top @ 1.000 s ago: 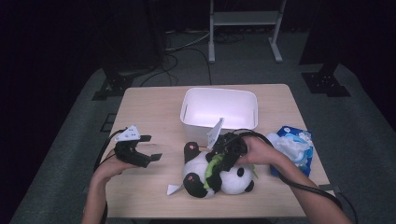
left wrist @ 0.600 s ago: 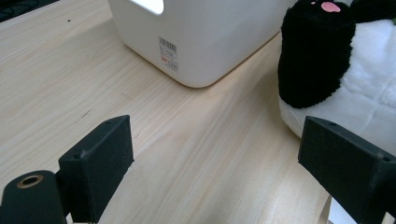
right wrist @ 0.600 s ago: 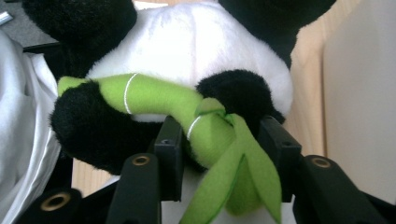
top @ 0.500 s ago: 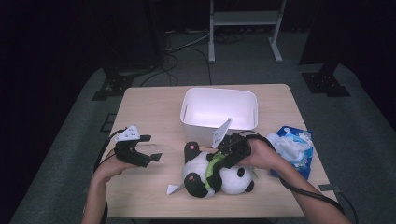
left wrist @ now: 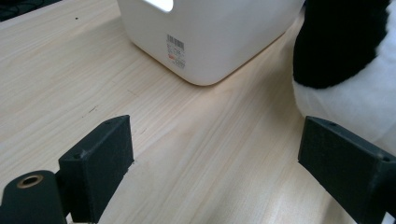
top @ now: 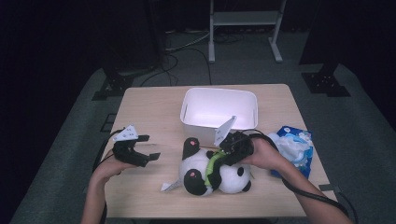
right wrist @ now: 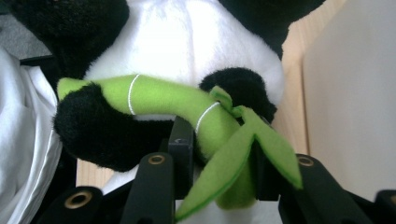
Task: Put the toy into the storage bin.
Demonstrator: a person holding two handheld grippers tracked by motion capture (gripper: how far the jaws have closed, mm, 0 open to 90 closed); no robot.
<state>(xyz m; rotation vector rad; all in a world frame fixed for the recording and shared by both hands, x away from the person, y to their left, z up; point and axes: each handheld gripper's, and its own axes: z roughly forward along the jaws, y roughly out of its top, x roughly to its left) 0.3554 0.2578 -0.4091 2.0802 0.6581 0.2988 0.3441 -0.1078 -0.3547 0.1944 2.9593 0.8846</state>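
As the plush panda (top: 212, 170) lies on its back on the worktop (top: 154, 112), in front of the white bin (top: 219, 112), the transfer into that bin is judged not yet completed; only the grasp appears to be made.

High view: the right tongs (top: 229, 150) are seen pressed onto the panda's green bamboo stalk (top: 214, 164), at the toy's chest. The panda is seen resting on the wood, just beside the near wall of the bin, which holds nothing. A white sewn tag (top: 170, 185) protrudes from the toy's lower left side. The left tongs (top: 144, 148) are held well apart from the panda, low over bare wood. A blue wipes pack (top: 293, 147) lies at the right edge, behind the right hand.

Left gripper view: the left tongs (left wrist: 219, 163) are shown spread wide with nothing between them. The bin corner with its barcode label (left wrist: 176, 49) stands ahead, and the panda's black-and-white flank (left wrist: 345, 60) is seen close against the right-hand jaw.

Right gripper view: the right tongs (right wrist: 219, 154) are shown clamped on the bamboo stalk (right wrist: 187, 105) near its leaves, with the panda's black paws wrapped around the stalk. The bin wall (right wrist: 355, 84) is seen just to the right. Lifting and placing are judged to remain.
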